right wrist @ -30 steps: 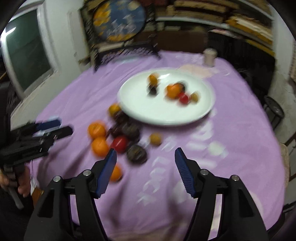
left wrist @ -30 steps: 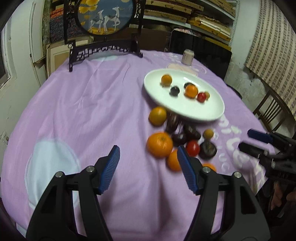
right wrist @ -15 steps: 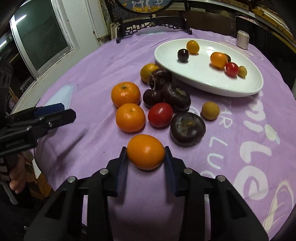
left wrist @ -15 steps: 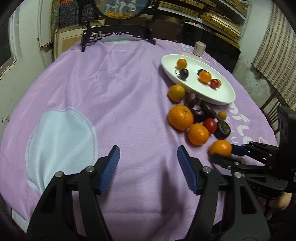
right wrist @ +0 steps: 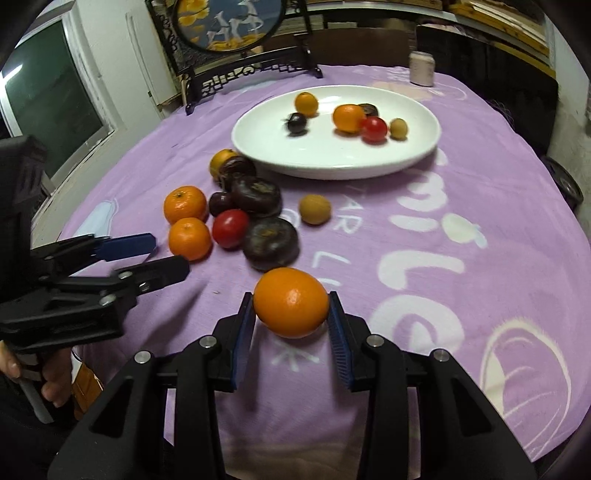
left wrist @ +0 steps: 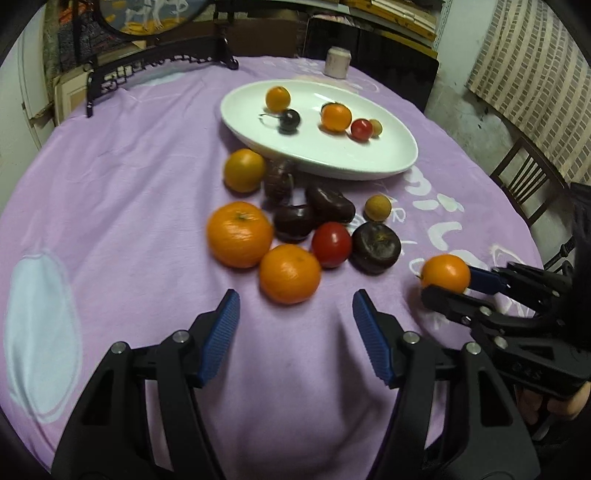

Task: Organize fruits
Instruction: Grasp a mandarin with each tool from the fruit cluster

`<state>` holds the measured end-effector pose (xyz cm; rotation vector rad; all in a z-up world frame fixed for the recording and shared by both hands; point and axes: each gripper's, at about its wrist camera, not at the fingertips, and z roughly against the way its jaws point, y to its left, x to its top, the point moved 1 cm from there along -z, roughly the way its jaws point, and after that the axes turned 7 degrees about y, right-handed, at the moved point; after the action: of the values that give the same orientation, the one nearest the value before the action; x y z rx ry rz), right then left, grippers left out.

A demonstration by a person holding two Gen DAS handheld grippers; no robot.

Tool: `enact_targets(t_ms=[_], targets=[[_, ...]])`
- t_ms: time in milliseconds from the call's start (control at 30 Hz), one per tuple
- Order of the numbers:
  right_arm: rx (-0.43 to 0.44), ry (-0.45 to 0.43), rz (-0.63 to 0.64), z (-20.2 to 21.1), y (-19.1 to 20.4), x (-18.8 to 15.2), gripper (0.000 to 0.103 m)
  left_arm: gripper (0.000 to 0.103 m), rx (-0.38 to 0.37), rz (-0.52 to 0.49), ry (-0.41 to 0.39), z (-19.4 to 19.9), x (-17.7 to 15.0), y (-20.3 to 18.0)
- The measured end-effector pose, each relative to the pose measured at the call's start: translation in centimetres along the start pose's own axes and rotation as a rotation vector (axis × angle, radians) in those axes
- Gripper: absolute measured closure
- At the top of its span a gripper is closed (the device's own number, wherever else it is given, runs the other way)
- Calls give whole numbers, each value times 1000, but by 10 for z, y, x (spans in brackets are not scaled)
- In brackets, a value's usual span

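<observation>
Writing: white letters on the purple cloth (right wrist: 498, 206), legible only in part, roughly "mil", "LUCK" and smaller letters near the fruit; no brand marks readable on either gripper. Right gripper (right wrist: 291, 328): jaws clenched on an orange (right wrist: 291, 302), blue pads (right wrist: 338, 332) pressing both sides, fruit held above the cloth near the table's front edge. Left gripper (left wrist: 295, 332): jaws released, wide apart, nothing between them, hovering just short of the loose pile. Pile on the cloth, between the grippers and the plate (left wrist: 391, 162): two mandarins (left wrist: 239, 233) touching each other, a red tomato (left wrist: 331, 243), several dark purple fruits (left wrist: 376, 242) bunched together, a small tan fruit (left wrist: 377, 208) slightly apart, and a yellow-orange fruit (left wrist: 244, 170) just beside the plate rim. On the white plate: two oranges, a dark cherry-like fruit with stem, a red tomato, a small tan fruit. View differences: the right wrist view shows a further dark fruit (right wrist: 368, 109) on the plate behind the orange, hidden in the left wrist view; it also shows a window (right wrist: 44, 96) at left, the round painted screen (right wrist: 229, 22) on its black stand, and the hand (right wrist: 51, 384) on the left gripper's handle. The left wrist view alone shows a wooden chair (left wrist: 528, 184) and woven hanging at right, and the held orange from the side. A small jar (left wrist: 337, 62) stands at the far table edge in both.
</observation>
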<state>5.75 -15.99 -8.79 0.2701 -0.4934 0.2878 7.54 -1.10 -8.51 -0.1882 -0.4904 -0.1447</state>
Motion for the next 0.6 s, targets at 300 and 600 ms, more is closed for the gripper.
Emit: enact_targets(t_ms=[300,600], targets=[[24,-7,-12,2,-7,-4,64,66,48,3,12,-22,15,-4],[26,-10,-13,2,-5,0,64,66,43,-14,-27,5,4,-5]])
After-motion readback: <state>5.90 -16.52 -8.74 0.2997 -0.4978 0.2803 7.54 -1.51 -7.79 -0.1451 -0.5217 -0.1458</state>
